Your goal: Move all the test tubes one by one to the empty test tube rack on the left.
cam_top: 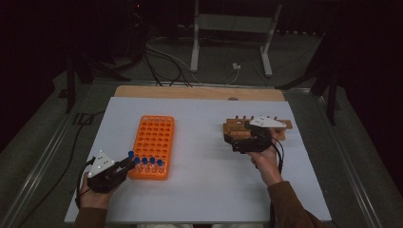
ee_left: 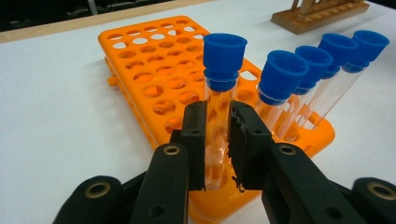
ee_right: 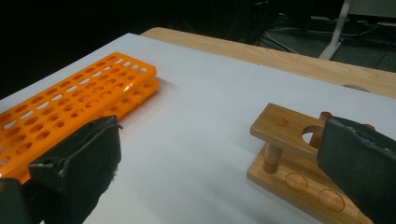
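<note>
A white table top (cam_top: 199,185) carries the work, with a strip of bare wood (cam_top: 199,91) along its far edge – beyond that lies a grey floor where black and white cables (cam_top: 164,59) trail. A pale metal stand (cam_top: 232,28) rises from the floor at the back, its surroundings dark
</note>
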Action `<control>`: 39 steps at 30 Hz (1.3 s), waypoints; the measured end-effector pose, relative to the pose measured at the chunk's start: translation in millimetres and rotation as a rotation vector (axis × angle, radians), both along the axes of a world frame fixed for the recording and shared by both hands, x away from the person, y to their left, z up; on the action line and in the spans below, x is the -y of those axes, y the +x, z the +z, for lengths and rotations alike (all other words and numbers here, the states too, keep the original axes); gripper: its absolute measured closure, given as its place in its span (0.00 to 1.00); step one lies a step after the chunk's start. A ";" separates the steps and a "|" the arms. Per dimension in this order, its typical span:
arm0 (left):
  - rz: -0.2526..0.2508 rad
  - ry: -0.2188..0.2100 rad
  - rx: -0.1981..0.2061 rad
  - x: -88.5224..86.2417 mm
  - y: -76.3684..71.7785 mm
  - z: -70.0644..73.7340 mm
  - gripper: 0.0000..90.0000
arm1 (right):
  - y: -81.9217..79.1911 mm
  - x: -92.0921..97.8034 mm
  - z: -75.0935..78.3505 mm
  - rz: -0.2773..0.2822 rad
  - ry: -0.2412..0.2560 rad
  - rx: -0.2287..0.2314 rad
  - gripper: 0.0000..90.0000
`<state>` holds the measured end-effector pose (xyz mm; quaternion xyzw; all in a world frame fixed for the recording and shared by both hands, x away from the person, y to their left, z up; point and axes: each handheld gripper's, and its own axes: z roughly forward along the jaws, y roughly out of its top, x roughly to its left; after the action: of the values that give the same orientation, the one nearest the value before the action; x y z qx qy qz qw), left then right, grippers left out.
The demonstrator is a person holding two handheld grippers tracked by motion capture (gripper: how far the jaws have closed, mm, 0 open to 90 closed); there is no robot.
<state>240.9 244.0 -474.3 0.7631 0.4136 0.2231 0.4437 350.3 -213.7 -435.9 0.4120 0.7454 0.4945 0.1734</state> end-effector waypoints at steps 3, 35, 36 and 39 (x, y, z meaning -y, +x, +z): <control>0.005 0.000 -0.006 -1.4 -2.9 -0.5 0.87 | 0.0 1.8 -0.1 -0.003 0.001 -0.001 0.00; 0.005 -0.094 0.040 -12.1 -12.5 3.9 0.57 | -30.2 30.7 -1.7 -0.034 -0.009 0.063 0.00; 0.007 -0.107 0.049 -12.8 -12.6 5.0 0.55 | -33.3 32.7 -2.0 -0.037 -0.011 0.071 0.00; 0.028 -0.125 0.076 -14.8 -13.1 9.7 0.46 | -42.5 38.5 -4.0 -0.043 -0.022 0.091 0.00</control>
<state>227.9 258.8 -464.6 0.7190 0.4200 0.2318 0.5029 307.8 -252.3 -439.9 0.4030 0.7331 0.5007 0.2224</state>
